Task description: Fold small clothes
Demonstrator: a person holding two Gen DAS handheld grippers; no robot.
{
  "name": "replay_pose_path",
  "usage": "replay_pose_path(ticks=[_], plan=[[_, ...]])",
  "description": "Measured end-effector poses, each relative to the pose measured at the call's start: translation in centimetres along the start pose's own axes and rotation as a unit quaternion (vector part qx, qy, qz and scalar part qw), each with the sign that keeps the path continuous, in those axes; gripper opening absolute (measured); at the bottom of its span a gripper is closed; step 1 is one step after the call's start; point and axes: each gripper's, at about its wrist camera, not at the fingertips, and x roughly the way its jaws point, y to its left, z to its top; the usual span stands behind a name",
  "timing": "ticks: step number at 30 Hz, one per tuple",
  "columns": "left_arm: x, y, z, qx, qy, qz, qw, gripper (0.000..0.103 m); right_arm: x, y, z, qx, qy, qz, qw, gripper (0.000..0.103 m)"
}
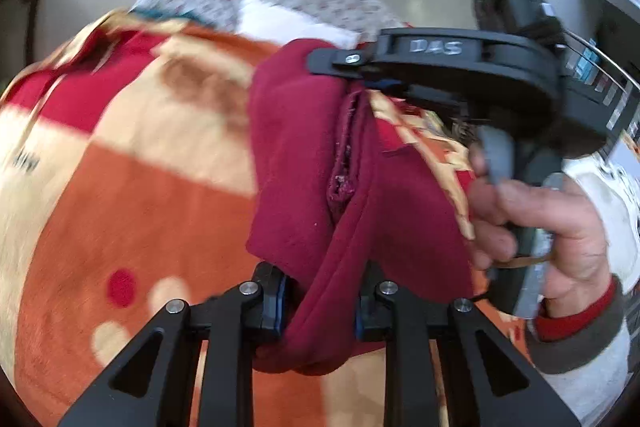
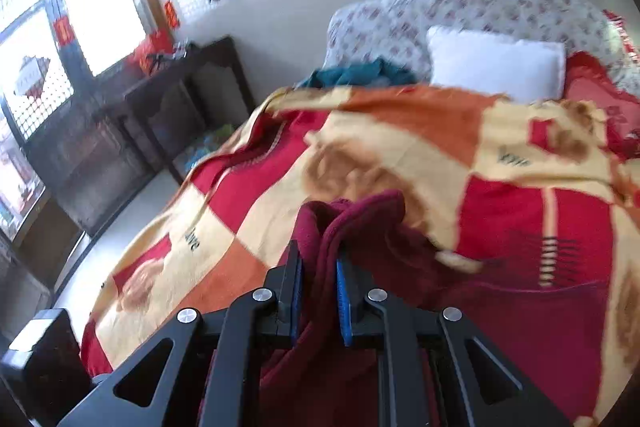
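A dark red fleece garment [image 1: 304, 163] hangs stretched between both grippers above the bed. My left gripper [image 1: 320, 311] is shut on its lower bunched edge. In the left wrist view the right gripper [image 1: 360, 75] comes in from the right, held by a hand [image 1: 544, 227], and is shut on the garment's upper edge. In the right wrist view my right gripper [image 2: 318, 287] pinches a bunched fold of the same garment [image 2: 360, 219], which drapes down and to the right.
An orange, red and cream patterned blanket [image 2: 400, 147] covers the bed. A white pillow [image 2: 496, 67], a teal cloth [image 2: 360, 73] and a floral headboard [image 2: 480, 3] lie at the far end. A dark wooden table [image 2: 160, 99] stands left by the window.
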Motion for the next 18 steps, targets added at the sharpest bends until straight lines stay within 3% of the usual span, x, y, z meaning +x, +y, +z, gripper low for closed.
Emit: replay_pose_path(ticks=[6,12,15,18], plan=[[3.6,-8.2,0.8,0.079,0.016,-0.013,0.9966,0.023,-5.3,-7.0,-1.3,0.037,-0.02,-0.041,0.998,0.016],[10.2,-13.3,-1.2,0.123,0.063,-0.006,0.9904,0.024,-6.7,-15.4,-6.0,0.106,-0.006,-0.085,0.991,0.016],[12.9,-14.3,-2.7,0.123,0.093,-0.007,0.988,0.037,-6.1,-19.0,-8.8,0.156,0.011,-0.081,0.984,0.016],[11.6,-15.1,-3.4,0.15,0.091,-0.018,0.9844,0.053,-7.9,-20.3,-10.0,0.197,-0.019,-0.058,0.979,0.021]])
